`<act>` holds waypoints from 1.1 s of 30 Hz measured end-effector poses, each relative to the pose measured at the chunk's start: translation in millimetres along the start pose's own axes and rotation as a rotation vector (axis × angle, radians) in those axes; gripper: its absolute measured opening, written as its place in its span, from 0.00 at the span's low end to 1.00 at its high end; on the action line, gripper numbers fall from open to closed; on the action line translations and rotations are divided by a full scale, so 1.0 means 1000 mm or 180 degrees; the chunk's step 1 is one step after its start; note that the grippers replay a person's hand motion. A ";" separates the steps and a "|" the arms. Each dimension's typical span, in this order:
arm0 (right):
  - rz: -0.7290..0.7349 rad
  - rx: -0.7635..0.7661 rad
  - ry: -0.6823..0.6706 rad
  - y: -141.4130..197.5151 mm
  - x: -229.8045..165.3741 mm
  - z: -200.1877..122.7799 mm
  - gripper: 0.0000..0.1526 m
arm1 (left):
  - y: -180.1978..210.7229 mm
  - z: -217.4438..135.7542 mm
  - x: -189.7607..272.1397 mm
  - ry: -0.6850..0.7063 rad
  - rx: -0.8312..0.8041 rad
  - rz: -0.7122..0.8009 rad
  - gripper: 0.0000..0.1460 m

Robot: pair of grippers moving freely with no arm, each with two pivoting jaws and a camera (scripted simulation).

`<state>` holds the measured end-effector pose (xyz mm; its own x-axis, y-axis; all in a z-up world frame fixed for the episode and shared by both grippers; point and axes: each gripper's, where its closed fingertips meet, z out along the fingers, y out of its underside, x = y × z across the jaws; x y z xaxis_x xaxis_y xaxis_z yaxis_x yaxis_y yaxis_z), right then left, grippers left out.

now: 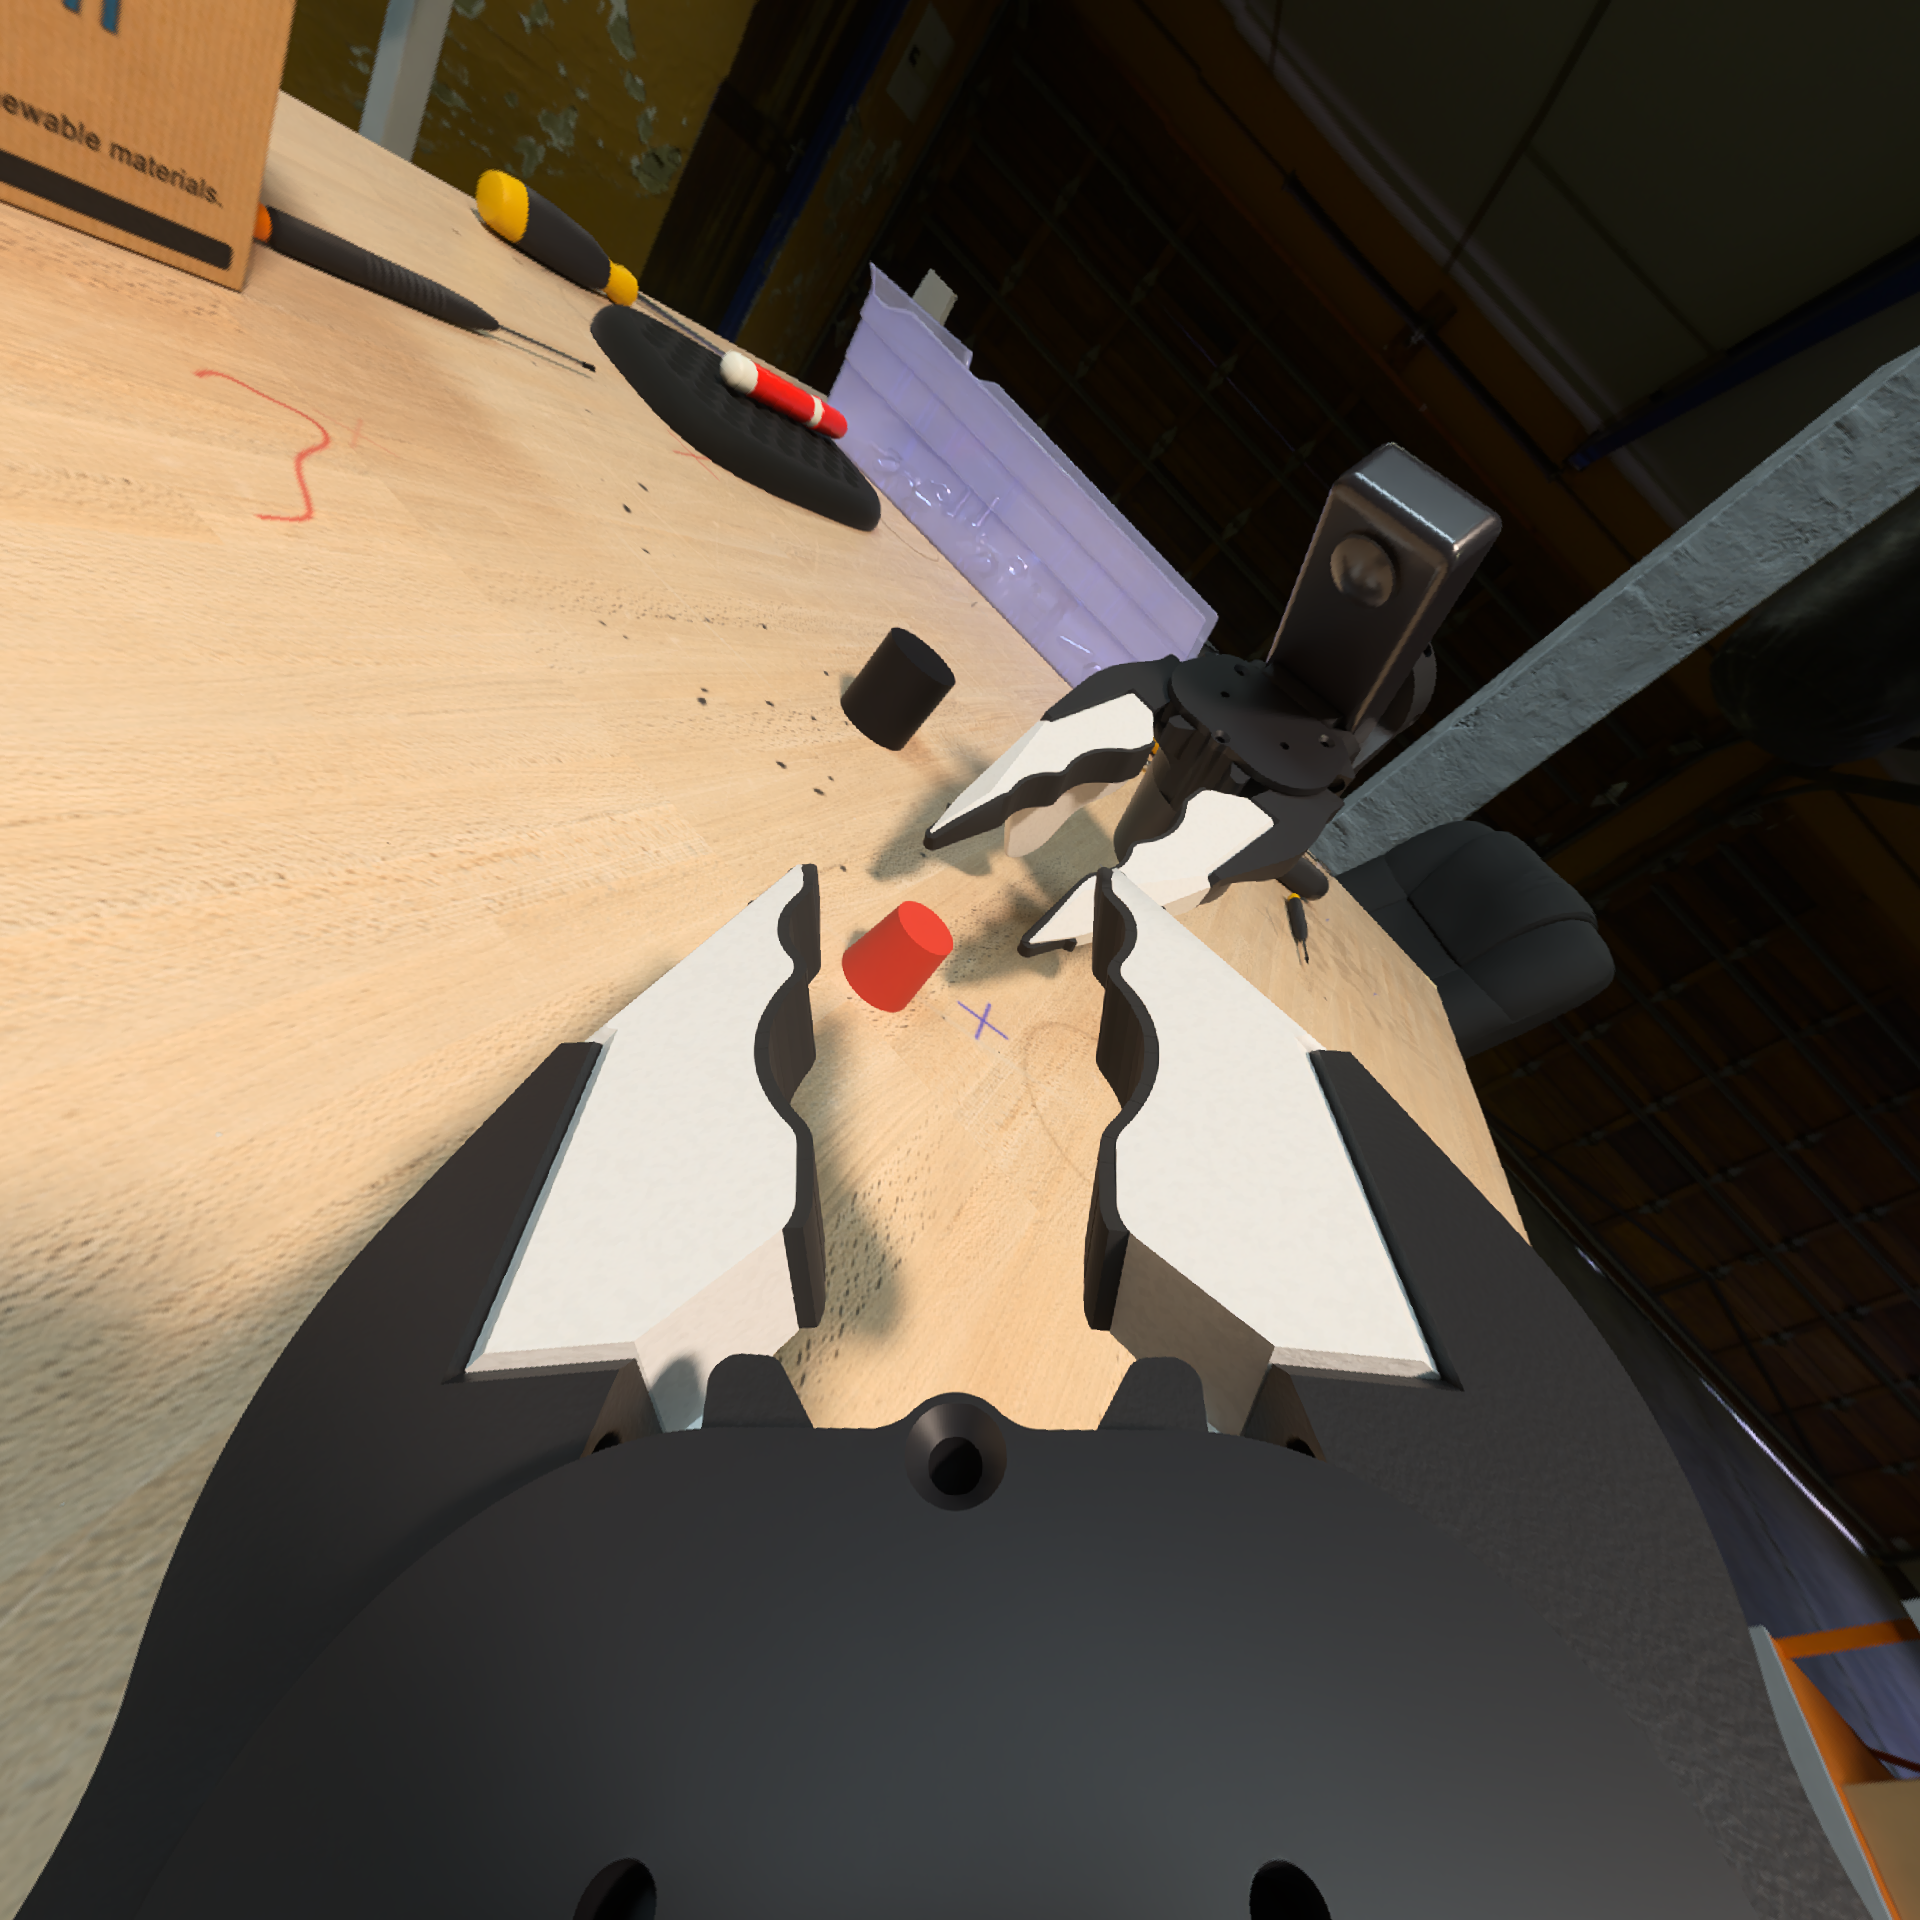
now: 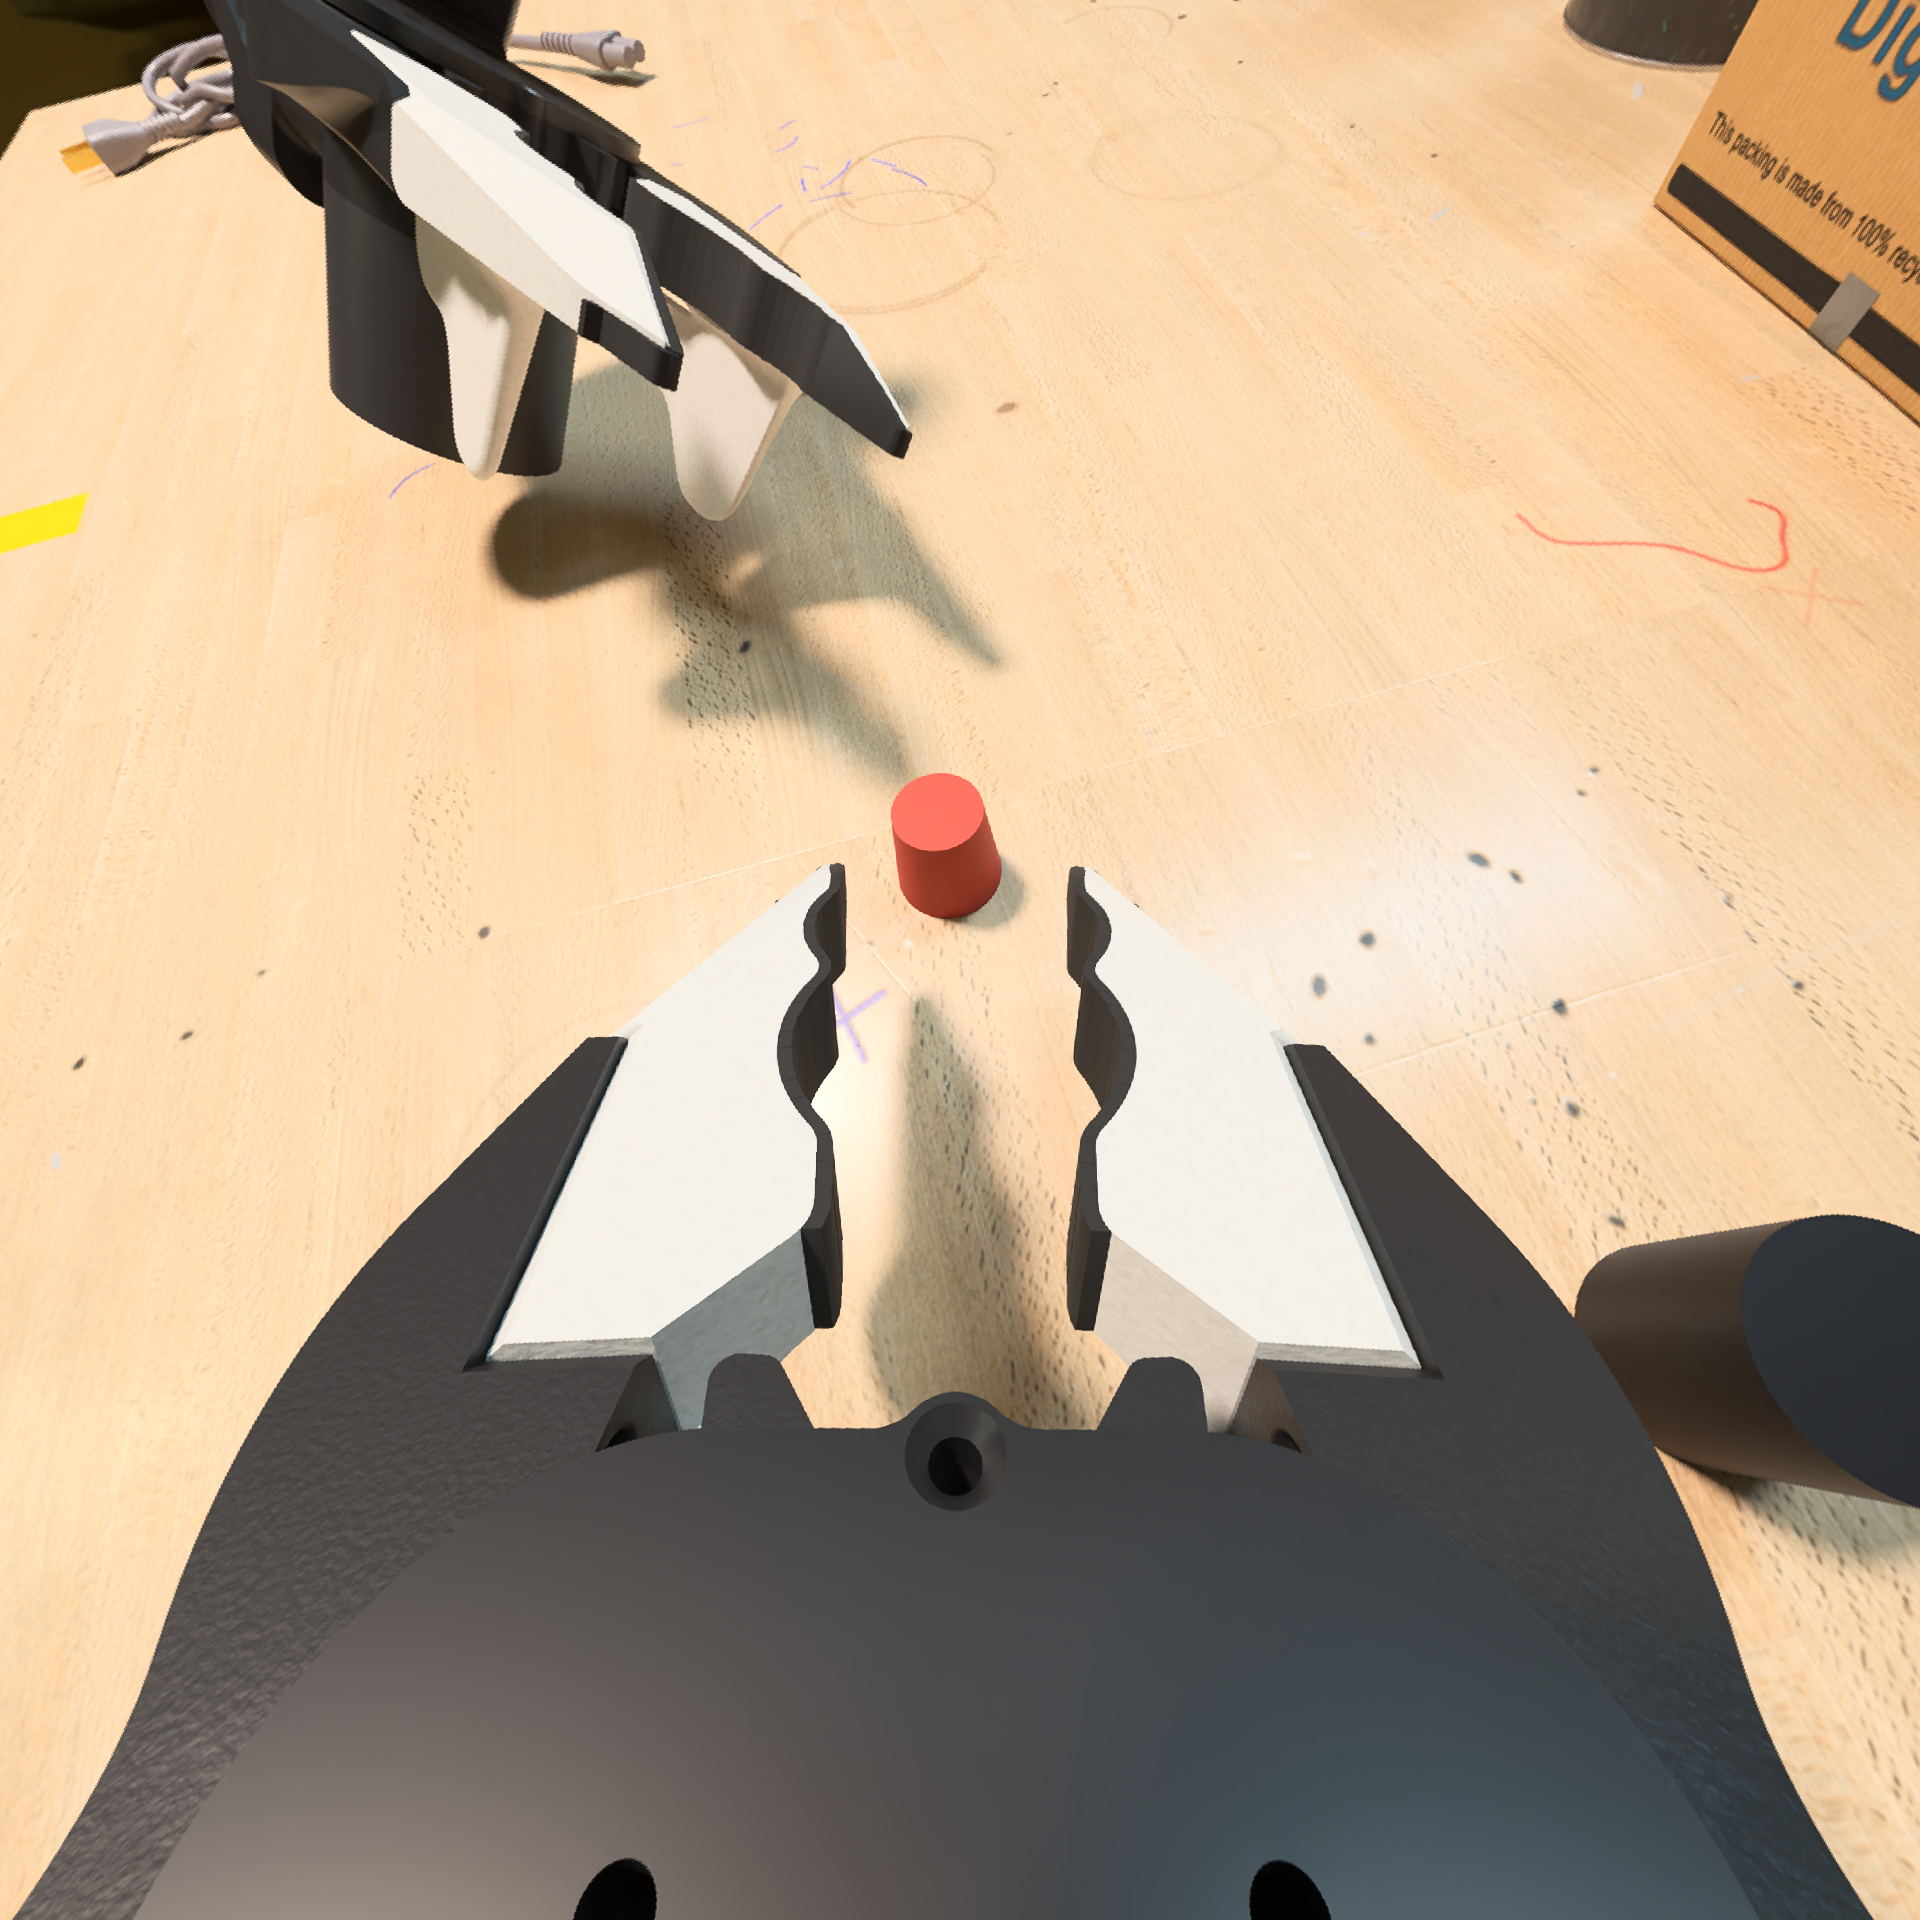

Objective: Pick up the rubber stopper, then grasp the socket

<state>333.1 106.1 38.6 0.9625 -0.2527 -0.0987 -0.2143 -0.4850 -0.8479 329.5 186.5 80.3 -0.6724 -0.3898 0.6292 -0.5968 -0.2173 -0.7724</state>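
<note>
A small red rubber stopper (image 1: 896,956) stands upright on the wooden table (image 1: 416,727). My left gripper (image 1: 961,883) is open and empty and hovers above the table; the stopper shows between its fingertips, nearer the left finger. My right gripper (image 2: 956,878) is open and empty, low over the table, with the stopper (image 2: 943,847) just beyond its fingertips. The socket, a black cylinder (image 1: 896,688), stands farther back; in the right wrist view it (image 2: 1766,1361) is to the right of my gripper. The grippers face each other: right (image 1: 977,894), left (image 2: 597,483).
A cardboard box (image 1: 125,125) stands at the back. Near it lie a yellow-handled screwdriver (image 1: 551,239), a thin black tool (image 1: 384,275), a black mat (image 1: 738,468) with a red-white marker (image 1: 790,395), and a pale purple tray (image 1: 997,478) at the table edge. A grey cable (image 2: 177,104) lies behind the left gripper.
</note>
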 end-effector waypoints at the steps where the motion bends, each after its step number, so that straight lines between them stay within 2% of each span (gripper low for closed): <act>1: 0.0000 0.0003 -0.0002 0.000 0.000 0.000 0.28 | 0.001 0.001 0.000 0.0014 -0.0018 -0.0011 0.36; 11: -0.0012 -0.0019 -0.0042 0.001 -0.001 0.001 0.28 | 0.000 0.000 -0.004 -0.0009 0.0002 -0.0028 0.36; 14: -0.0226 -0.0157 -0.0046 0.002 0.000 0.003 0.29 | 0.000 -0.001 -0.007 -0.0003 0.0026 -0.0108 0.36; 21: -0.0641 -0.0455 -0.0348 -0.002 -0.005 0.015 0.30 | -0.008 -0.005 -0.002 0.0039 0.0124 -0.0083 0.36; 28: -0.0899 -0.0740 -0.0533 0.004 -0.007 0.030 0.31 | -0.009 -0.008 0.000 0.0042 0.0141 -0.0065 0.36; 31: -0.0922 -0.0780 -0.0521 0.005 -0.006 0.033 0.27 | -0.011 -0.009 0.000 0.0047 0.0160 -0.0066 0.36; 33: -0.0901 -0.0768 -0.0515 0.005 -0.005 0.034 0.21 | -0.011 -0.010 0.000 0.0048 0.0168 -0.0065 0.36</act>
<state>332.6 133.3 17.1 0.9987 0.0448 0.0240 0.0486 -0.7038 -0.7087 332.0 197.4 89.9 -0.6671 -0.3714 0.6458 -0.5868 -0.2722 -0.7626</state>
